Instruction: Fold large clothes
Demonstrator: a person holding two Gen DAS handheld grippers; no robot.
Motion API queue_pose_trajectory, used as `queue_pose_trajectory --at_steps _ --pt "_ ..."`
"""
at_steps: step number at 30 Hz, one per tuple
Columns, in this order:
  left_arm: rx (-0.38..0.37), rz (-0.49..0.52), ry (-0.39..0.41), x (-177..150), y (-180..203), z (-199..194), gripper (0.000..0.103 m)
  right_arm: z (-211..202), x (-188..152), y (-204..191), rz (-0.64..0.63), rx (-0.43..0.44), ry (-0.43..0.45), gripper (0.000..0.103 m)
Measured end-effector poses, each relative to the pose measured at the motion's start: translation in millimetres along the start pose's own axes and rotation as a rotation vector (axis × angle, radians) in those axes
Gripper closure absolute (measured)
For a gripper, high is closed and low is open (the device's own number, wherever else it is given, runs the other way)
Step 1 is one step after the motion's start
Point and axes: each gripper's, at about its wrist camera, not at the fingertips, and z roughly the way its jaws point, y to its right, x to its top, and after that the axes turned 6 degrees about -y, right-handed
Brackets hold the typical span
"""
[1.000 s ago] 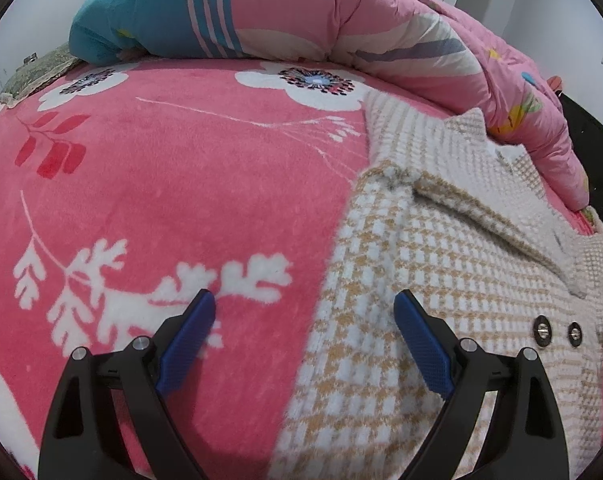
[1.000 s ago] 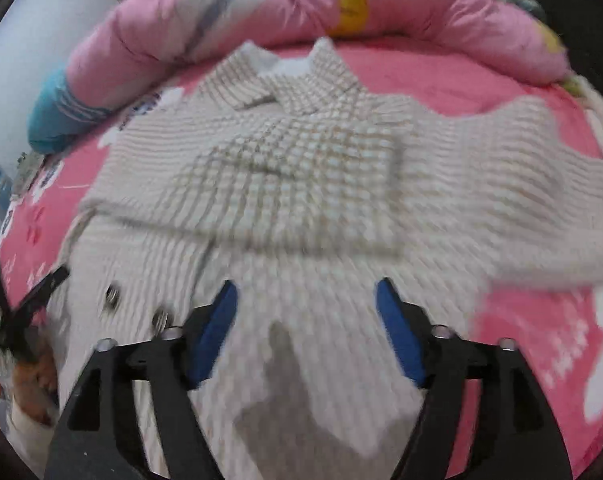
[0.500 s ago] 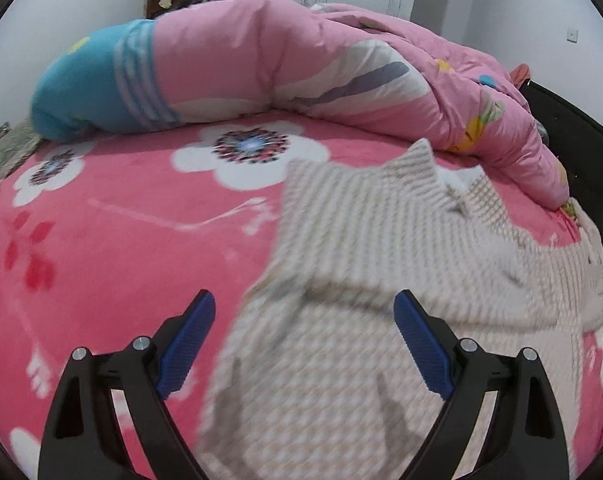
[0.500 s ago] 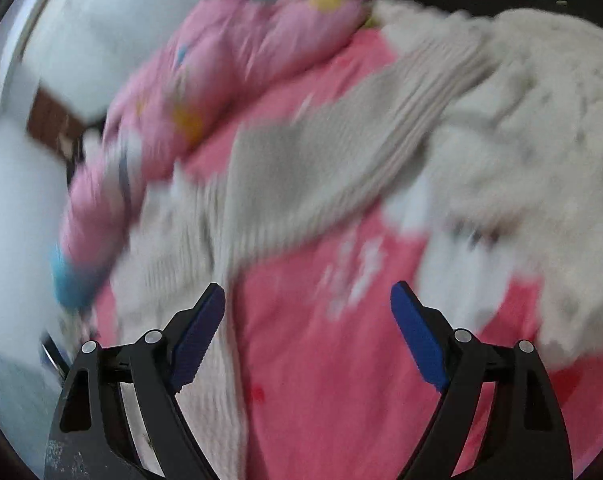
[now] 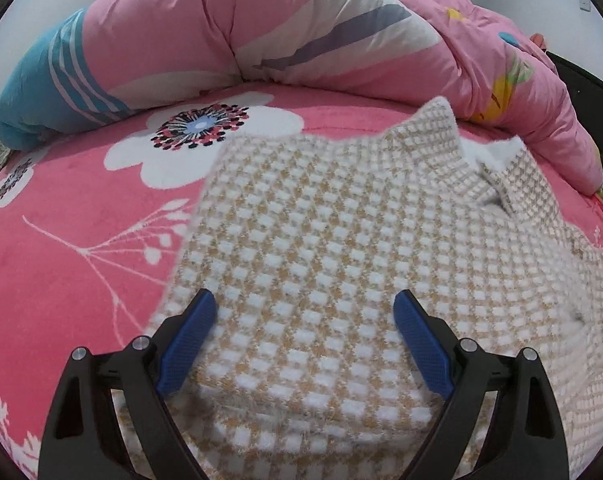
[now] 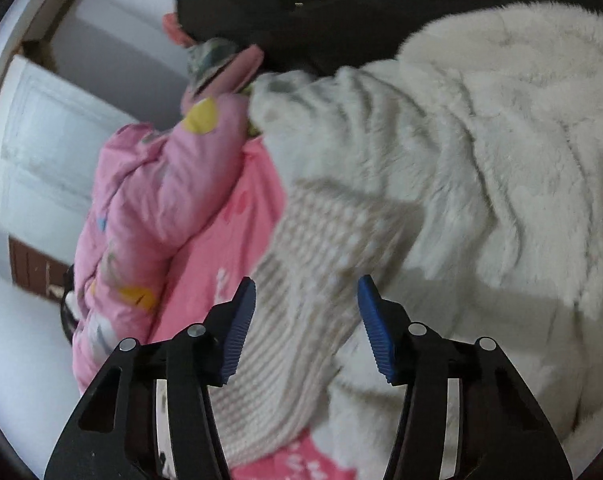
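pink fleece bedspread (image 5: 69, 240) with white flowers and twigs covers the bed, and a rolled pink quilt (image 5: 261, 24) with a blue striped end lies along its far edge. on the bedspread lies the checked knit cardigan (image 5: 321, 248), beige and white, its body folded over so a doubled edge sits near the camera and its pointed collar stands up toward the quilt. the left gripper (image 5: 305, 332) hovers over that folded part, its 2 blue fingers spread wide with nothing between them. from the right wrist, the cardigan sleeve (image 6: 301, 320) runs across the bedspread toward a fluffy white coat (image 6: 481, 160) heaped beside it and touching it. the right gripper (image 6: 307, 320) sits just above the ribbed sleeve, jaws apart on either side of it, not pinching. a white door (image 6: 41, 152) shows behind the quilt.
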Motion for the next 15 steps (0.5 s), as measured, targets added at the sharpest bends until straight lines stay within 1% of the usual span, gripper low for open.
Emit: queue_pose_trajectory --at_steps 5,8,11,14,15 --pt "-0.01 -0.006 0.007 -0.8 -2.0 2.9 0.014 6.2 9.7 19.2 0.03 -0.014 0.006 0.055" --pt "0.003 0.001 0.011 -1.7 -0.3 3.4 0.014 10.0 12.3 31.1 0.048 -0.007 -0.005 0.06" --pt "0.014 0.008 0.009 -2.0 1.2 4.0 0.014 15.1 16.6 33.7 0.044 -0.006 -0.004 0.066" --pt "0.016 0.01 0.011 -2.9 1.3 4.2 0.013 20.9 19.7 30.9 0.032 -0.042 -0.004 0.079" --pt "0.016 0.01 0.013 -3.3 1.5 4.4 0.013 16.5 18.5 27.2 0.016 -0.052 0.008 0.086"
